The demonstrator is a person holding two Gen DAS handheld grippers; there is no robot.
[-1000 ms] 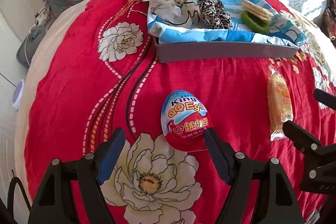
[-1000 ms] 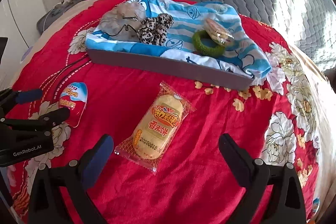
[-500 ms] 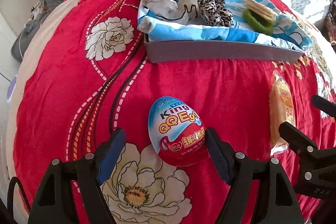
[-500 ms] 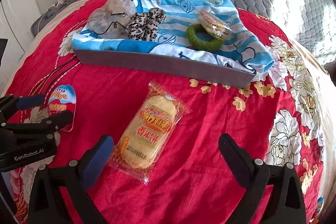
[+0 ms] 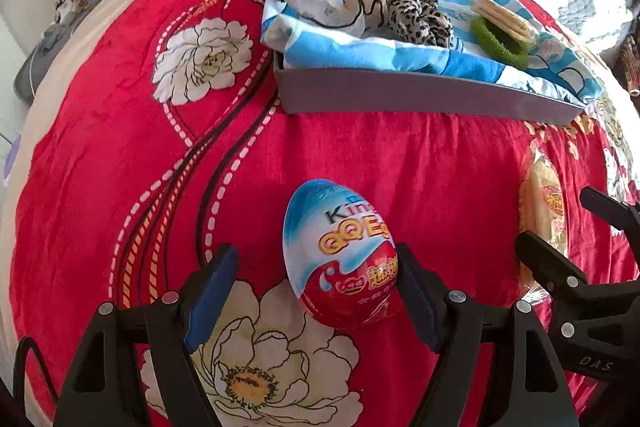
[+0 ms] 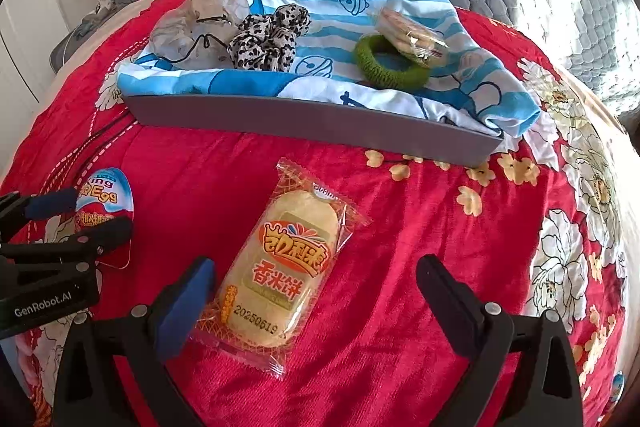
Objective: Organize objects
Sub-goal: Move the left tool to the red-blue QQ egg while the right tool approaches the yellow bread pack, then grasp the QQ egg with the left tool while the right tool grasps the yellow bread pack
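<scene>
The red flowered bedspread [image 5: 100, 187] carries everything, and the grey tray [image 6: 312, 123] lined with a blue cartoon cloth [image 6: 400, 27] serves as the landmark. In the tray lie a crumpled clear bag [image 6: 192, 27], a leopard-print scrunchie [image 6: 268, 39], a green hair ring [image 6: 390, 65] and a small cracker packet [image 6: 408, 33].

Well in front of the tray's middle lies the rice-cake packet [image 6: 280, 267], lengthwise toward it. The right gripper [image 6: 316, 287] hangs over the packet's near end, jaws spread wide and gripping nothing; its blue left pad looks just beside the wrapper edge, though contact is hard to judge.

In front of the tray's left end lies the chocolate egg [image 5: 340, 255]. The left gripper [image 5: 316, 287] straddles it, jaws wide and gripping nothing, the right finger just beside the egg's side.

For a good pickup, centre each claw first: shift left so the egg sits midway, close gently across its widest part, and pinch the packet across its short width.
</scene>
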